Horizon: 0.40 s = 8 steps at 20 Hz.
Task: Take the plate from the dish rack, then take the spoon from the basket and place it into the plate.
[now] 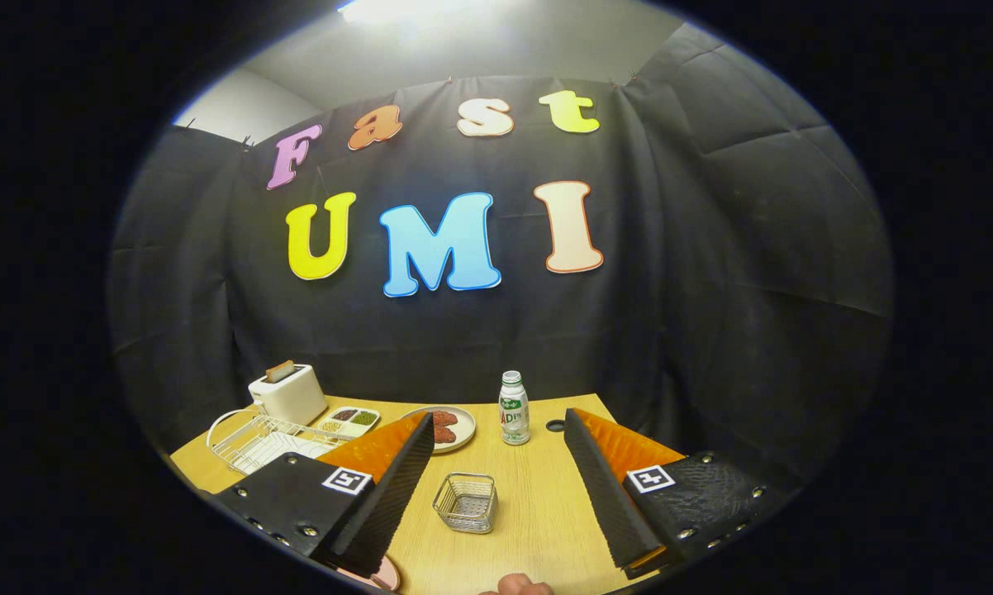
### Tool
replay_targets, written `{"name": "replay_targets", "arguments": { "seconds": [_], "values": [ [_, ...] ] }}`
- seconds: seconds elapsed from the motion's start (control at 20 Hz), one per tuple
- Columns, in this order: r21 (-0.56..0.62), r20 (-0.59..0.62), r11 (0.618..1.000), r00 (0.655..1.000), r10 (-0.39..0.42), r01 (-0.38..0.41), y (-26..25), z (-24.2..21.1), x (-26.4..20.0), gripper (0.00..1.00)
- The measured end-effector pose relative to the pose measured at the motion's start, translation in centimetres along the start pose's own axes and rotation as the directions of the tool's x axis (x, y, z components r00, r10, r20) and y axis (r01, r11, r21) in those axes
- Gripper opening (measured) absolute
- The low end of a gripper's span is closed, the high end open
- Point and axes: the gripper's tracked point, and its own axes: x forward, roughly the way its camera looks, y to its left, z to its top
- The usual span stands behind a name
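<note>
Gripper (496, 471) gapes wide above basket (465, 502) on table (538, 504).

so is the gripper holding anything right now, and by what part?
Nothing is held. The gripper is open, its fingers spread wide above the table, with the small wire basket standing untouched between them.

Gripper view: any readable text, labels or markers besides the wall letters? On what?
Bottle: label print too blurred to read.
Fingers of the open gripper: one square black-and-white marker each, a pattern, no words.
Toaster, dish rack, basket, plate, divided tray: no text seen.
</note>
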Motion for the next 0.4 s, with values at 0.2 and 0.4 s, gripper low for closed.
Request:
{"name": "replay_targets", "arguments": {
  "seconds": [0.2, 0.4],
  "values": [
    [-0.020, 0.008, 1.000, 1.000, 0.013, -0.013, -0.4, -0.2, 0.9, 0.97],
    [-0.018, 0.028, 1.000, 0.999, 0.015, -0.014, -1.3, -0.6, 2.1, 0.97]
  ]
}}
